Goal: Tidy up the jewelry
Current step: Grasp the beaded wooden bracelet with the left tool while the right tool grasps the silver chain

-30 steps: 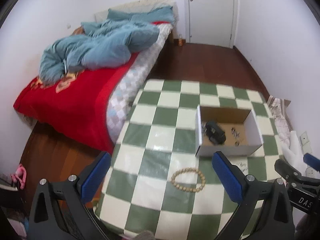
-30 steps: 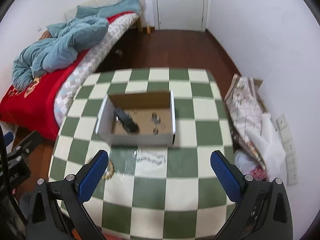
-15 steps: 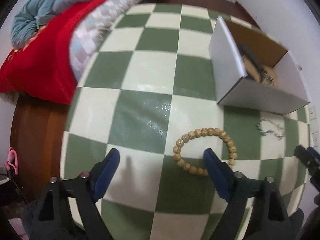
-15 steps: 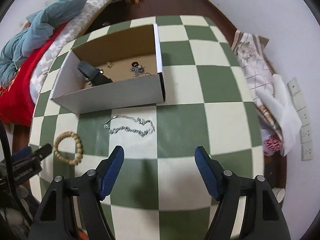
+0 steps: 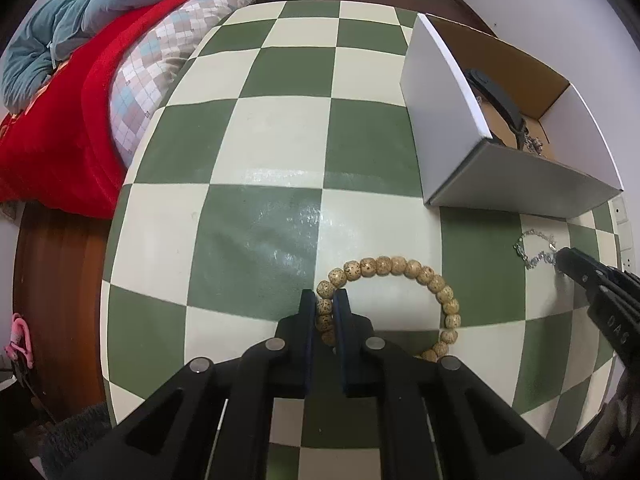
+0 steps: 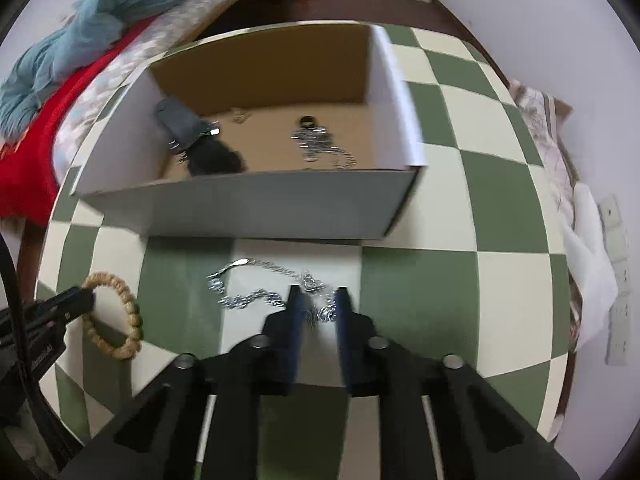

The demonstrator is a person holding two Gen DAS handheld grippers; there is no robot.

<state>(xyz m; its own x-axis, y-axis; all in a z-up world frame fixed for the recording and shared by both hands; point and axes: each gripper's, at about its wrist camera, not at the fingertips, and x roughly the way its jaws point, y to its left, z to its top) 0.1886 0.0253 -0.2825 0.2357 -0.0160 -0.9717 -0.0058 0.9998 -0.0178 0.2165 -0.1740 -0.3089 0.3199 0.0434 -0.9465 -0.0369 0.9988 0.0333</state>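
Pinching bead bracelet, silver chain

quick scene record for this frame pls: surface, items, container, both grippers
surface: green and cream checkered table
container: open cardboard box, jewelry and a dark strap inside
left gripper: jaws just closed, shut on wooden bead bracelet, which lies on the table
right gripper: jaws just closing around silver chain in front of the box; grip unclear in the blur
beside table: bed with red cover
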